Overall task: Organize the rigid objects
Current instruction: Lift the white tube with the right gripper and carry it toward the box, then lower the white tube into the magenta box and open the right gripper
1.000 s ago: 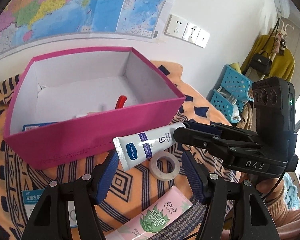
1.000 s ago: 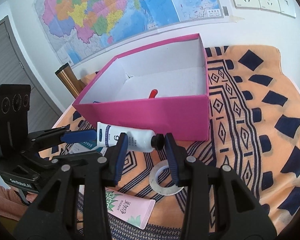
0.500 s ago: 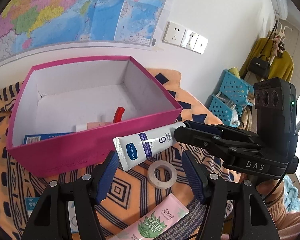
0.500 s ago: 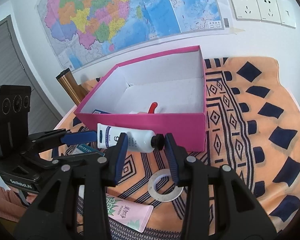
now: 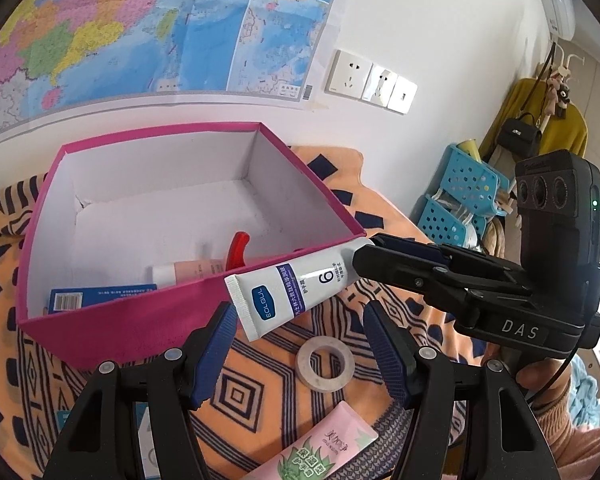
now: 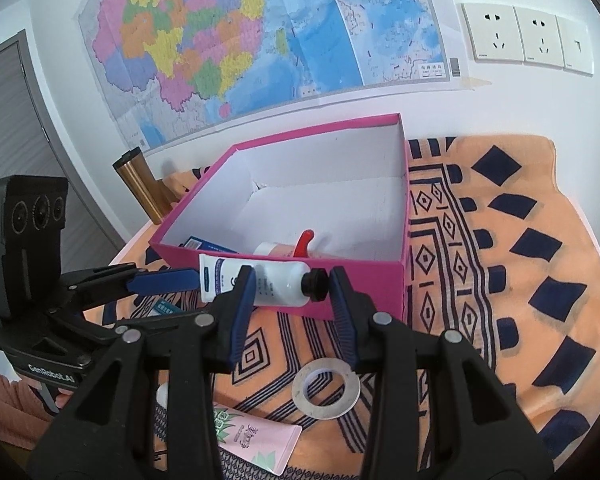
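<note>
The right gripper [image 6: 292,304] pinches the white tube [image 5: 296,292] just short of the pink box [image 5: 352,220], near its front wall. The left gripper [image 5: 298,344] hangs half open, seemingly empty. Carried low, the tube could catch that wall and slip

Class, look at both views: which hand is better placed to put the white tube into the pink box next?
Right. The right tool already grips the white tube at its cap end, just in front of the pink box. The left tool is open and holds nothing.
</note>
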The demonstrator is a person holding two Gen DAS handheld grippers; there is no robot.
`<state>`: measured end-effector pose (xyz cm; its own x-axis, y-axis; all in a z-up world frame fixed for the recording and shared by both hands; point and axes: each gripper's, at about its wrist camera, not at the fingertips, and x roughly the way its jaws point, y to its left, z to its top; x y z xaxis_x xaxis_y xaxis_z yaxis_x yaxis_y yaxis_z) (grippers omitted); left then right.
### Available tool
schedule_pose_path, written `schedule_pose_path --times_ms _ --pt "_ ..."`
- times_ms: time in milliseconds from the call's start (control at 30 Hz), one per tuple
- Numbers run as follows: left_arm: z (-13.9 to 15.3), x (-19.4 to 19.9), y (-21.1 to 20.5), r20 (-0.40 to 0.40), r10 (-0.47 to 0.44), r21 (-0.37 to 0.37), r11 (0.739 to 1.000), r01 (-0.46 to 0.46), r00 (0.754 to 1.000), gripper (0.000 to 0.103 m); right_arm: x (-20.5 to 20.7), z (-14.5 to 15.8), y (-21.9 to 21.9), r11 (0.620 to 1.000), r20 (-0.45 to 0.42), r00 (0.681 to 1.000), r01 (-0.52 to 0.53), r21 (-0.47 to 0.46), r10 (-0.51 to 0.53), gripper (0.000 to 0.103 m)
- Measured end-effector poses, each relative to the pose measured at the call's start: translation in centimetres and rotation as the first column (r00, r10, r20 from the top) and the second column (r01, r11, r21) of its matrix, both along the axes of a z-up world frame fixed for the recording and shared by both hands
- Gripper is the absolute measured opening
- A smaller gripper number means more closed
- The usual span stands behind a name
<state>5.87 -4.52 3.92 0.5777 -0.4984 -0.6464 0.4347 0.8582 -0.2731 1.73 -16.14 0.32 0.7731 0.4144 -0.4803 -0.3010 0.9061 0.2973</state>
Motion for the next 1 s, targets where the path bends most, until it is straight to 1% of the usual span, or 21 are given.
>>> schedule_pose_path --times_ms 533,1000 --pt "1.1 1.2 -0.3 0.017 0.003 -0.003 1.000 -0.003 1.000 0.066 1.1 1.2 -0.7 1.000 0.021 1.000 0.000 -0.003 0.000 0.041" --pt "1.0 2.5 -0.4 0.012 0.017 0.010 1.000 -0.017 1.000 0.066 2.6 1.7 -1.0 1.000 0.017 1.000 -0.003 -0.007 0.003 0.041"
